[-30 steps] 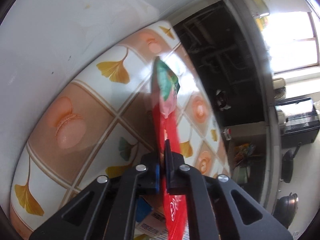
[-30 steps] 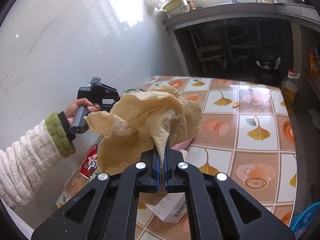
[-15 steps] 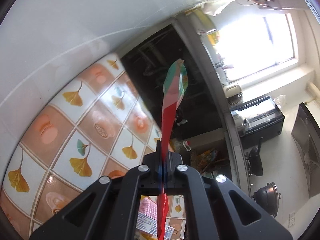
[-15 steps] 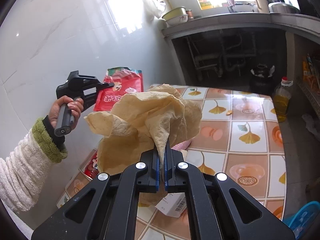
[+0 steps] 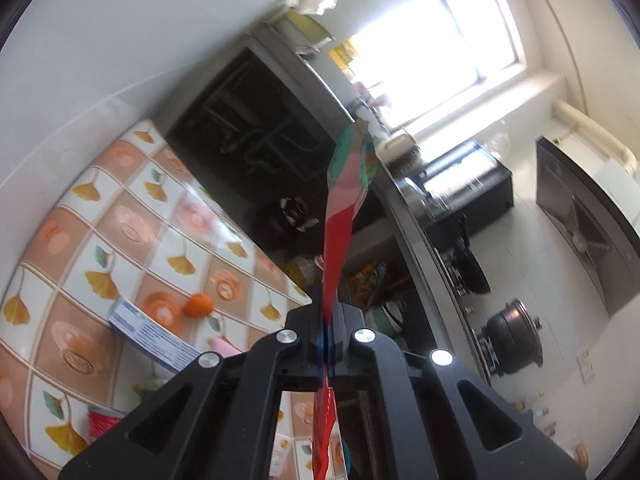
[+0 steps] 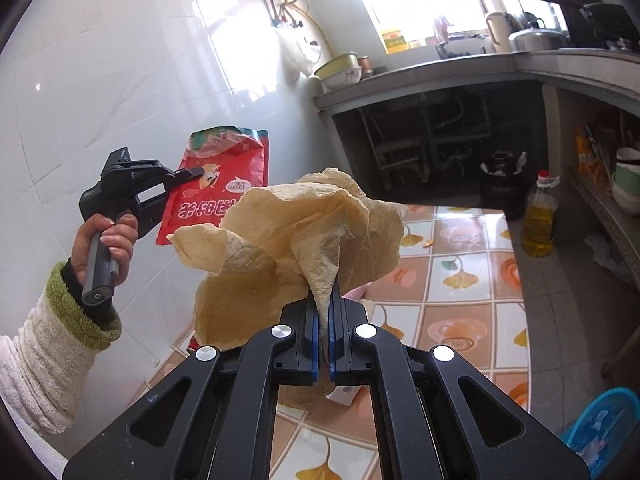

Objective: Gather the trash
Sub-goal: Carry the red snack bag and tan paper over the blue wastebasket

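My left gripper [image 5: 326, 320] is shut on a red snack bag [image 5: 340, 232], seen edge-on, held high above the tiled table [image 5: 120, 216]. In the right wrist view the same bag [image 6: 216, 188] hangs from the left gripper [image 6: 196, 171] in front of the white wall. My right gripper [image 6: 325, 320] is shut on a crumpled tan paper [image 6: 304, 236], held above the table [image 6: 460, 280].
On the table lie a white-and-blue box [image 5: 154, 340], an orange fruit [image 5: 198, 305] and a pink item [image 5: 222, 347]. A blue basket [image 6: 600, 424] stands at the lower right. An oil bottle [image 6: 540, 216] and a dark pot [image 6: 502, 186] sit beyond the table.
My left gripper has lifted the red bag off the table and swung it up and right. My right gripper has risen a little with the tan paper.
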The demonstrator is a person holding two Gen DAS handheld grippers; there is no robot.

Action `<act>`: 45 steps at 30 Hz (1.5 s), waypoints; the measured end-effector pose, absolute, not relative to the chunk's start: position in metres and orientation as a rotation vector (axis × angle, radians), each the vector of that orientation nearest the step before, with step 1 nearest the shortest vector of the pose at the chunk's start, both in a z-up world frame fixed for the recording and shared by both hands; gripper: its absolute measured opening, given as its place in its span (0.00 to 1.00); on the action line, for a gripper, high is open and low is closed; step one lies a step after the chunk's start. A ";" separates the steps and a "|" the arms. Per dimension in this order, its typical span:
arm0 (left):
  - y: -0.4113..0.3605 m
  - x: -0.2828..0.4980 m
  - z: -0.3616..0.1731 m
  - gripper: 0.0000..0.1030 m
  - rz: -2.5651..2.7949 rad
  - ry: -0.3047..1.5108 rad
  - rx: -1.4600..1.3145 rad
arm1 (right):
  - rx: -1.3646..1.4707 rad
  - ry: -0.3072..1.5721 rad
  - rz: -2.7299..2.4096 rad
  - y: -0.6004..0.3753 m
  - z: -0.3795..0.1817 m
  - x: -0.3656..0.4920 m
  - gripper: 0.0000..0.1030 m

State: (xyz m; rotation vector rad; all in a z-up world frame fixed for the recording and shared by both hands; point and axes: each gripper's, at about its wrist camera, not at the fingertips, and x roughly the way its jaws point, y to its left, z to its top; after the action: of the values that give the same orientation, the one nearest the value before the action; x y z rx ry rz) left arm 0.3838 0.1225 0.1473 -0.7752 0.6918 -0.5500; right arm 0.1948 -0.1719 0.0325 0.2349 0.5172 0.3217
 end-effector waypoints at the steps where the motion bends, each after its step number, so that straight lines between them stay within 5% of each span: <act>1: 0.111 0.377 0.151 0.00 -0.574 0.694 -0.760 | 0.239 0.512 0.316 -0.175 0.033 0.192 0.02; 31: -0.247 0.252 0.096 0.00 -1.028 0.987 -0.321 | 0.504 0.472 -0.145 -0.348 -0.019 -0.023 0.02; 45: -0.313 0.232 0.082 0.00 -1.061 1.018 -0.188 | 0.592 0.491 -0.304 -0.390 -0.044 -0.067 0.02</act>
State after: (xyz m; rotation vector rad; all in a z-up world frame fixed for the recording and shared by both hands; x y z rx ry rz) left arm 0.2315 -0.3134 0.0821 -0.1875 1.0181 -1.0606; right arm -0.0671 -0.3897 -0.0440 0.5925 0.4913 -0.3035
